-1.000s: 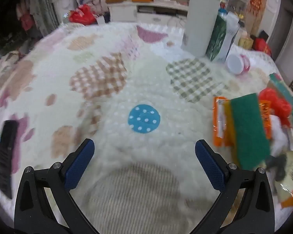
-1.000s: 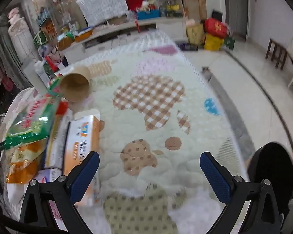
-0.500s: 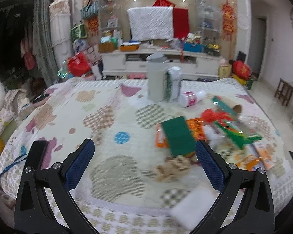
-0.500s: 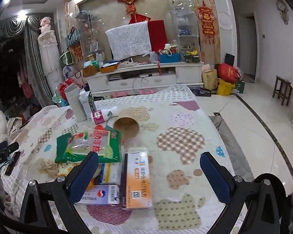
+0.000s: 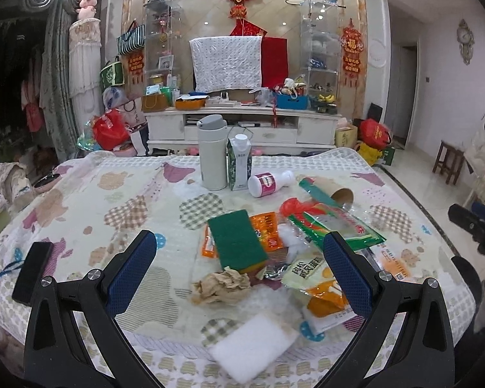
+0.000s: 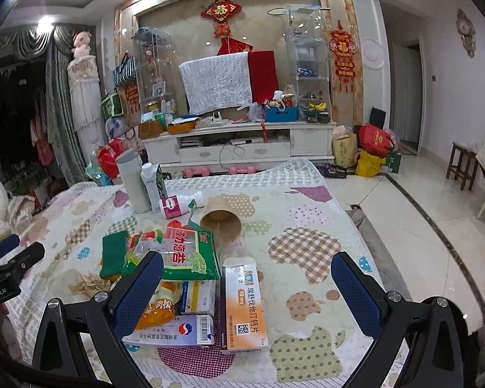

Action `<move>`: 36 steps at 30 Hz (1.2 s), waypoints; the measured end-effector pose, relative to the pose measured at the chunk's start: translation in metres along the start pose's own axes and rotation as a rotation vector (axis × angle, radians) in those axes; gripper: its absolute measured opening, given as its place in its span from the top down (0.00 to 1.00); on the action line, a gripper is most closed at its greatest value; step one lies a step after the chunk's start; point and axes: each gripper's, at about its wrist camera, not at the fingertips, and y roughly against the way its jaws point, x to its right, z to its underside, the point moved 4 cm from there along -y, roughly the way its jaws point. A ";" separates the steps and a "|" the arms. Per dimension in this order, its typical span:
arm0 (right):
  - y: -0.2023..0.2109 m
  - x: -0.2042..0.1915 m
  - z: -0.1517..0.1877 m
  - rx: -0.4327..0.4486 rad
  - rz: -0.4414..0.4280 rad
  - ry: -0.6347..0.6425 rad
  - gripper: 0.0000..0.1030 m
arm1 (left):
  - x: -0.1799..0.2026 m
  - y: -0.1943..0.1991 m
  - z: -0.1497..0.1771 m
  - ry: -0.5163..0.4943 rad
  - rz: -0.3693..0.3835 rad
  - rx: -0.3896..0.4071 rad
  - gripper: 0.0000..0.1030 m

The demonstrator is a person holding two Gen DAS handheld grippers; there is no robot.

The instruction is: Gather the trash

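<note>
Trash lies in a heap on the quilted table (image 5: 80, 213): a crumpled brown paper (image 5: 221, 286), a green scouring sponge (image 5: 236, 242), orange and green snack bags (image 5: 336, 226), a tipped paper cup (image 6: 221, 221), an orange medicine box (image 6: 244, 304) and a white foam pad (image 5: 253, 347). My left gripper (image 5: 239, 268) is open and empty, held back above the near table edge. My right gripper (image 6: 247, 294) is open and empty over the boxes. The right gripper also shows in the left wrist view (image 5: 475, 223).
A white thermos (image 5: 212, 152), a milk carton (image 5: 239, 163) and a fallen pink-labelled bottle (image 5: 270, 182) stand at the far side. A black remote (image 5: 32, 273) lies at the left edge. A black bin (image 6: 443, 317) sits on the floor at the right.
Both grippers have pulled back and risen from close over the table to a wide view of the whole table and room. Both stayed open and empty.
</note>
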 end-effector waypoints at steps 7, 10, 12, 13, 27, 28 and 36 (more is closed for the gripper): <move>0.014 0.016 -0.011 -0.005 -0.121 0.048 0.00 | 0.006 0.000 0.002 0.008 0.004 0.004 0.00; 0.029 0.025 -0.020 -0.007 -0.144 0.068 0.00 | 0.007 0.000 0.004 0.014 0.006 0.002 0.00; 0.043 0.021 -0.020 -0.008 -0.150 0.069 0.00 | 0.007 0.000 0.004 0.021 0.008 0.002 0.00; 0.032 0.049 -0.031 -0.011 -0.170 0.078 0.00 | 0.008 0.000 0.005 0.026 0.009 0.002 0.00; 0.043 0.118 -0.065 -0.009 -0.231 0.115 0.00 | 0.002 -0.002 0.005 0.032 0.011 -0.002 0.00; 0.036 0.128 -0.066 -0.009 -0.237 0.118 0.00 | 0.002 -0.002 0.005 0.031 0.012 -0.002 0.00; 0.019 0.154 -0.068 -0.022 -0.257 0.131 0.00 | 0.008 -0.006 0.010 0.024 0.011 -0.008 0.00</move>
